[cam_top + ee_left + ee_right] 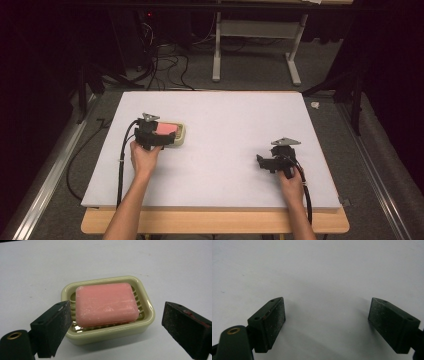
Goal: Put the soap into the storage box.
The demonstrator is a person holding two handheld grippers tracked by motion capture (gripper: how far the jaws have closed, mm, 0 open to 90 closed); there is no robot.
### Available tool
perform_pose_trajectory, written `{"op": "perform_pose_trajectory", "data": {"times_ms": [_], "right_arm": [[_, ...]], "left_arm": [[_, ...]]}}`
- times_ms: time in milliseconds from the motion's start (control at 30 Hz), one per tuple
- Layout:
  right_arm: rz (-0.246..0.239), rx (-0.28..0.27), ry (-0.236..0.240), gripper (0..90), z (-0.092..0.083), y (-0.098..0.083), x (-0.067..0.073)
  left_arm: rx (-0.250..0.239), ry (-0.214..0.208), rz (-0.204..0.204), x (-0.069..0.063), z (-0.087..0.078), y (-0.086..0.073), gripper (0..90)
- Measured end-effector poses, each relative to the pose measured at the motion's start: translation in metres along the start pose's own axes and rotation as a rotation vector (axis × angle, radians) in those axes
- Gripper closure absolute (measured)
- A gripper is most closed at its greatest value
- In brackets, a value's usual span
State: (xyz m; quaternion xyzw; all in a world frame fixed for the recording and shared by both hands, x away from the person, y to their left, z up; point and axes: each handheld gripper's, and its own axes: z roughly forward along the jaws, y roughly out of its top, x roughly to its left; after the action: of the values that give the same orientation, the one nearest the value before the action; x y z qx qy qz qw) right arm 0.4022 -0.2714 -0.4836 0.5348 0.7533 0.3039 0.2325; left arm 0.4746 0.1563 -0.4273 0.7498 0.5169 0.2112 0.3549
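Both grippers gape empty — our left gripper [113, 327] straddling the pale-green plastic soap dish [146, 322] holding the pink rectangular soap bar [106, 303], right gripper [327, 322] well apart from that dish — we judge slick soap may squirt free.

This looks like a lab or test room, not a home. A plain white board [225, 145] lies on a wooden table [215, 222] in a dark room. Black cables [165, 65] run over the grey floor [250, 75] past the table's far edge. A metal frame [257, 45] stands there too.
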Motion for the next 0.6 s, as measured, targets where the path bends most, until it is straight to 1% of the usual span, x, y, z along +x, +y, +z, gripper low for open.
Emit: {"op": "perform_pose_trajectory", "data": {"times_ms": [133,300,467,600], "right_arm": [[0.000,0.000,0.001,14.8,0.000,0.000,0.000],[0.000,0.000,0.000,14.8,0.000,0.000,0.000],[0.000,0.000,0.000,14.8,0.000,0.000,0.000],[0.000,0.000,0.000,14.8,0.000,0.000,0.000]], "left_arm": [[-0.014,-0.004,0.005,0.000,-0.007,0.000,10.1],[-0.026,-0.012,0.023,-0.002,-0.014,0.000,10.4],[-0.037,-0.027,0.040,-0.006,-0.020,0.000,10.4],[-0.057,-0.044,0.042,-0.010,-0.026,0.000,10.7]]}}
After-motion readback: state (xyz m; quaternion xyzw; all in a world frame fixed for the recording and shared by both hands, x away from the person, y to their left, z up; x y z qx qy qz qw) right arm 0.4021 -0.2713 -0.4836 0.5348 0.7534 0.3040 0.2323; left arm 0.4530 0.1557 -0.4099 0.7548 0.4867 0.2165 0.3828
